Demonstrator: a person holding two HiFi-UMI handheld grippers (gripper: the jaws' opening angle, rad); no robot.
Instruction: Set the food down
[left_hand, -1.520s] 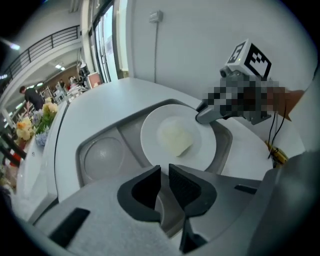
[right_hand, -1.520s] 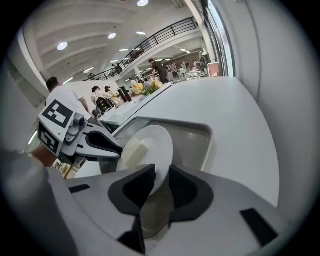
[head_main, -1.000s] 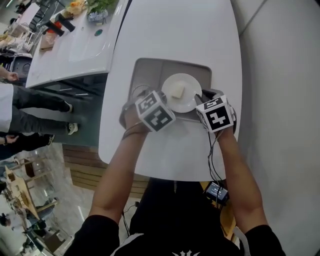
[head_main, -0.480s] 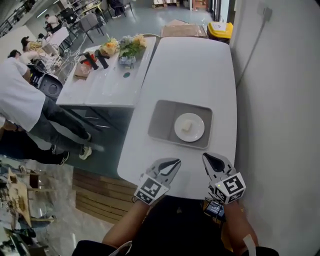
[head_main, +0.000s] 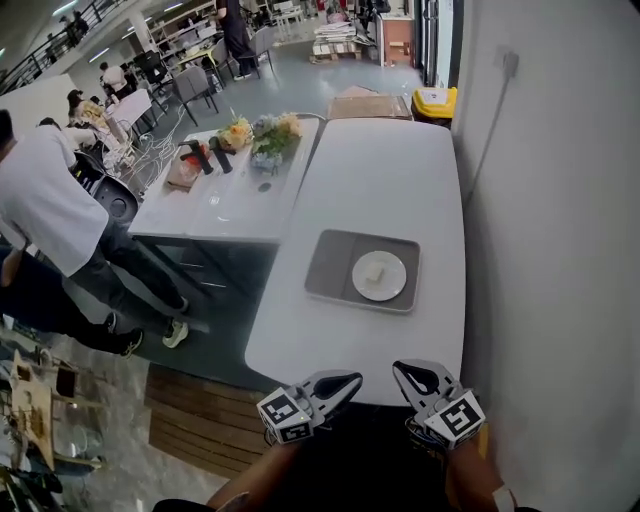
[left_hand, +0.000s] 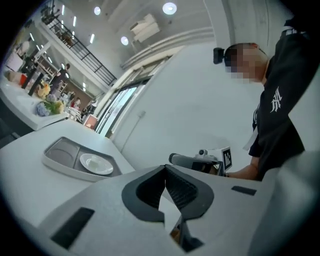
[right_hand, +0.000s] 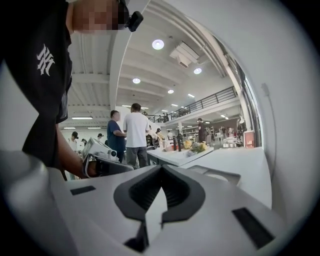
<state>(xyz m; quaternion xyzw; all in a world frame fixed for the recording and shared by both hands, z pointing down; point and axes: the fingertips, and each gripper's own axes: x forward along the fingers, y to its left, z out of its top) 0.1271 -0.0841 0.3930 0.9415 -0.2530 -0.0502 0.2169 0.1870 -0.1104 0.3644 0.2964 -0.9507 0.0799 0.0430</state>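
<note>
Reading the layout off the head view: the food (head_main: 375, 272) is a small pale block on the white plate (head_main: 392, 288). The plate sits in the right half of the grey tray (head_main: 330, 262), and the tray lies flat on the white surface (head_main: 400, 170). Nothing is holding any of it, so my call is the food is already set down.

Left gripper (head_main: 350, 380): fingers together, nothing between them. Its own view shows the pads meeting on air. Right gripper (head_main: 399, 368): same, fingers closed and empty. Both hang about over the near edge of the surface, tips angled in toward each other and away from the person.

Key relation — the food lies ahead of both sets of fingers and well apart from them, with a band of bare surface between the tips and the tray's near rim. Sideways, the plate falls between the two grippers, slightly closer to the right one's line. I'd rate the right as the nearer arm if anything needs a nudge.

The tray's long axis runs across the person, left to right and a little skewed, with a long side facing the fingers. The left gripper view agrees: tray and plate sit off to the left of its closed tips, with the right gripper just past them.

Any further reach would need the fingers opened first — a straight push forward, no crossing of arms.
</note>
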